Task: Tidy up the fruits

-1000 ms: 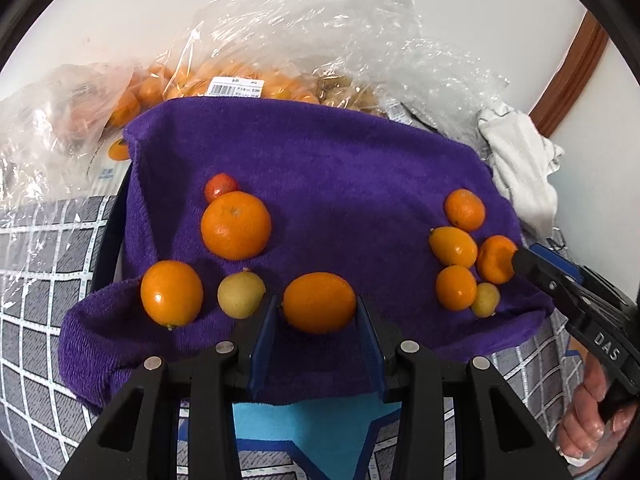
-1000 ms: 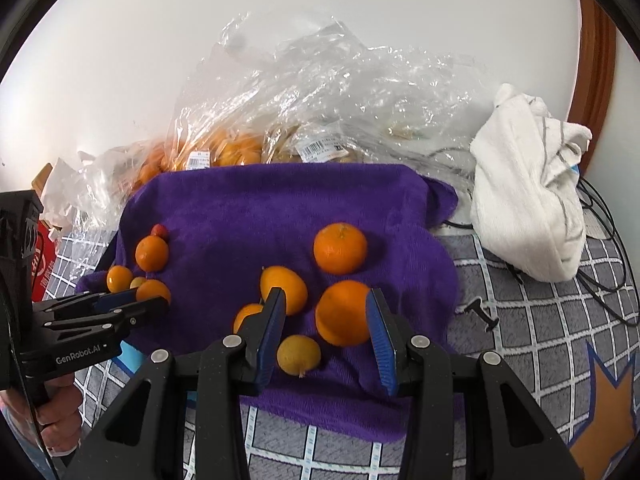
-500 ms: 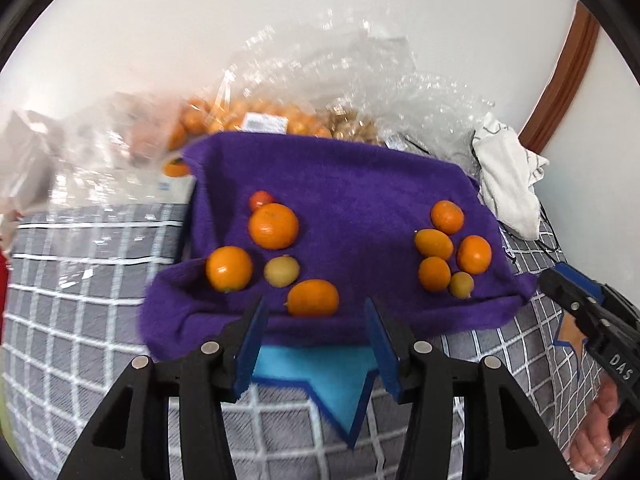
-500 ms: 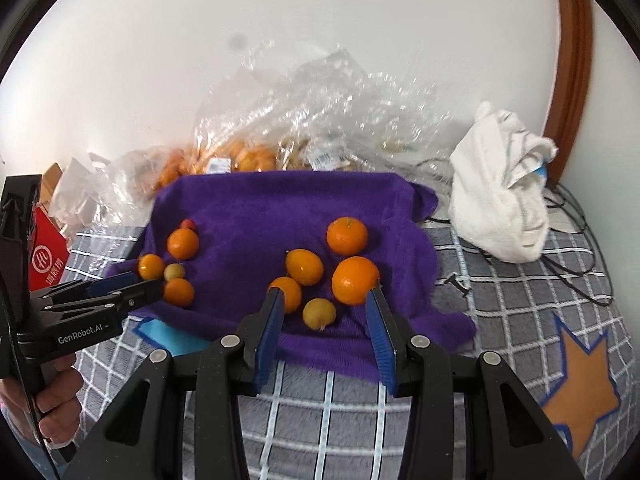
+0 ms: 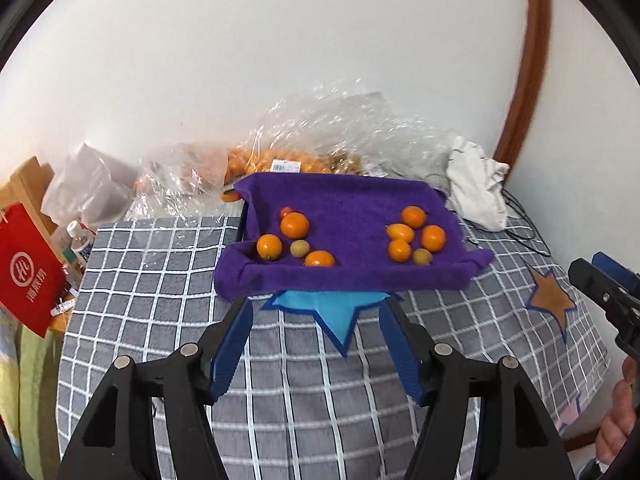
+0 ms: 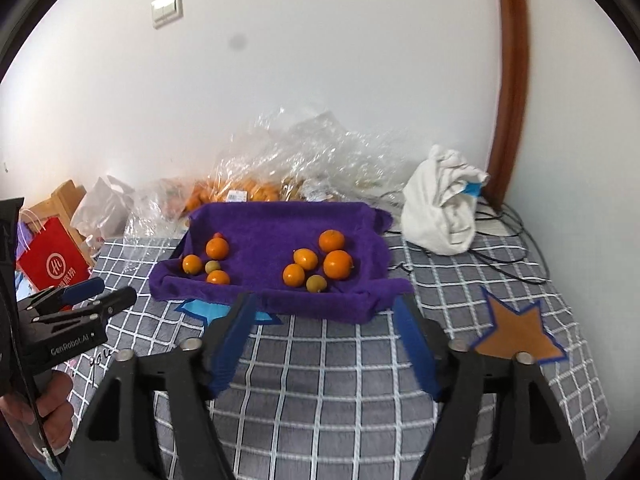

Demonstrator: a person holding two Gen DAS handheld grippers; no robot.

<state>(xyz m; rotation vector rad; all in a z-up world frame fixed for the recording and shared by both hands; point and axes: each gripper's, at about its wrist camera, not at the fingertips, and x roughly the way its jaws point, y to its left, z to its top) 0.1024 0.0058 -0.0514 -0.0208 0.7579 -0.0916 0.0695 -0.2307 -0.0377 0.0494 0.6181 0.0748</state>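
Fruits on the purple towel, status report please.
Left tool open, right tool open, both empty. Fruits in two clusters on purple towel. Nothing in the way.

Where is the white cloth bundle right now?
In the right wrist view, the white cloth bundle sits right of the purple towel, near the wall.

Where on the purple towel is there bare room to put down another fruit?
The purple towel is bare down its middle, between the left fruit cluster and the right fruit cluster, and along its back strip near the plastic bags. Both clusters are crowded. Both grippers, left and right, are open and empty.
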